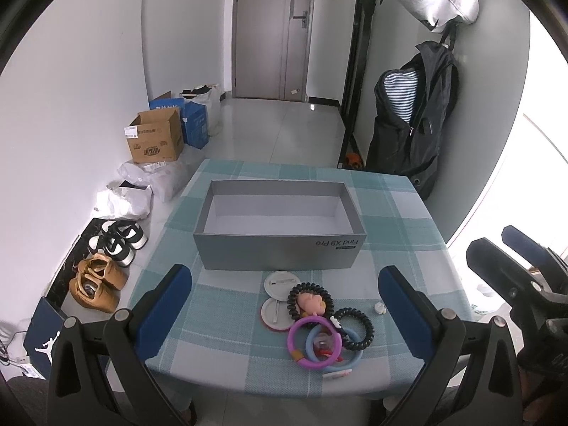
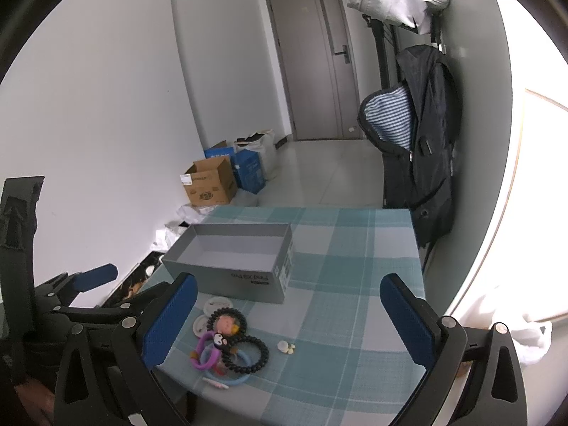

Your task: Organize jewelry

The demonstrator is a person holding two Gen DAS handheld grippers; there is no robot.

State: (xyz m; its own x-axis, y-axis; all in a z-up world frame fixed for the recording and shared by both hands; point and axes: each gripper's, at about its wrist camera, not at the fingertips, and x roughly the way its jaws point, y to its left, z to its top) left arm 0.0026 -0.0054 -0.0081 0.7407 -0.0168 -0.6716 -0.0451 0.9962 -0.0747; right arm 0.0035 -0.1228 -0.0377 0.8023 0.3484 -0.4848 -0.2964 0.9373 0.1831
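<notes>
An open grey box [image 1: 280, 248] [image 2: 234, 277] stands empty in the middle of the checked tablecloth [image 1: 227, 323] [image 2: 340, 269]. In front of it lies a heap of jewelry: two black coil rings [image 1: 355, 328] [image 2: 254, 355], a purple ring [image 1: 294, 342] [image 2: 198, 353], a light blue ring [image 1: 349, 358] [image 2: 238, 380], a pink figure charm [image 1: 312, 303] [image 2: 227, 323] and two white round badges [image 1: 282, 282] [image 2: 216, 305]. A small white piece [image 1: 380, 308] [image 2: 285, 347] lies apart. My left gripper [image 1: 285, 319] is open above the near edge. My right gripper [image 2: 287, 326] is open too.
Cardboard and blue boxes [image 1: 156, 140], white bags and shoes [image 1: 99, 284] lie on the floor left of the table. A dark jacket [image 1: 415, 120] [image 2: 422, 135] hangs on the wall at the right. A grey door [image 1: 273, 32] stands behind.
</notes>
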